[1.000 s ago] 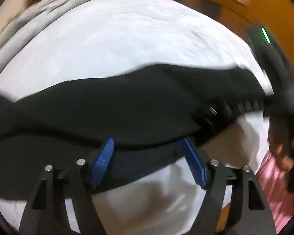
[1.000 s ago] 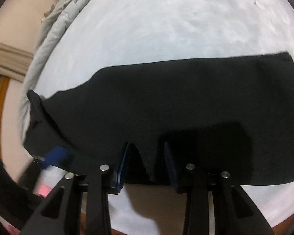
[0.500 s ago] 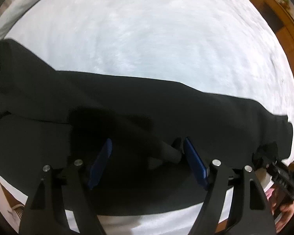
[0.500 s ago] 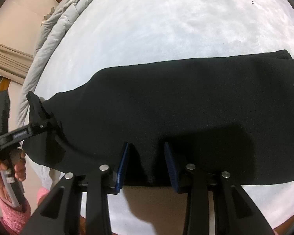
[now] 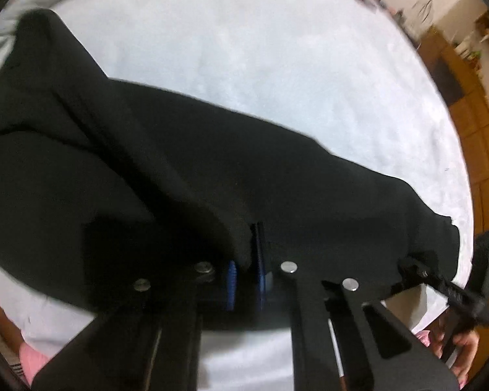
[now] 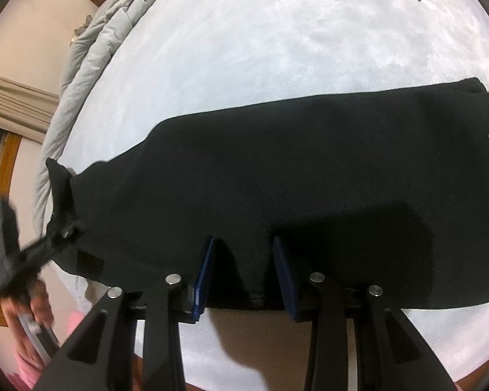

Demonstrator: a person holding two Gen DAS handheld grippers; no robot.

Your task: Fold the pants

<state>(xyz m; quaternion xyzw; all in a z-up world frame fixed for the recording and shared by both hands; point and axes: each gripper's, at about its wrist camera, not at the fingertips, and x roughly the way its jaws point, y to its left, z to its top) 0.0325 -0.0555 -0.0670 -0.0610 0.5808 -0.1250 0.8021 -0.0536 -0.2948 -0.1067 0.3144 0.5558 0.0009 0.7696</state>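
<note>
pinching black pants on a white bed

left tool (image 5: 244, 270) clamping a raised fold of the pants (image 5: 277, 176); right tool (image 6: 243, 273) gaping, pads (image 6: 203, 273) straddling the near hem of the pants (image 6: 309, 176); lying lengthwise across the bed (image 6: 260, 49), grey duvet (image 6: 91, 52) bunching along the far left edge.

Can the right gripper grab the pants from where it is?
Probably yes. The right gripper is open, its blue pads on either side of a bunched bit of the black pants at the near edge. Nothing blocks it, so closing should pinch the cloth.
</note>
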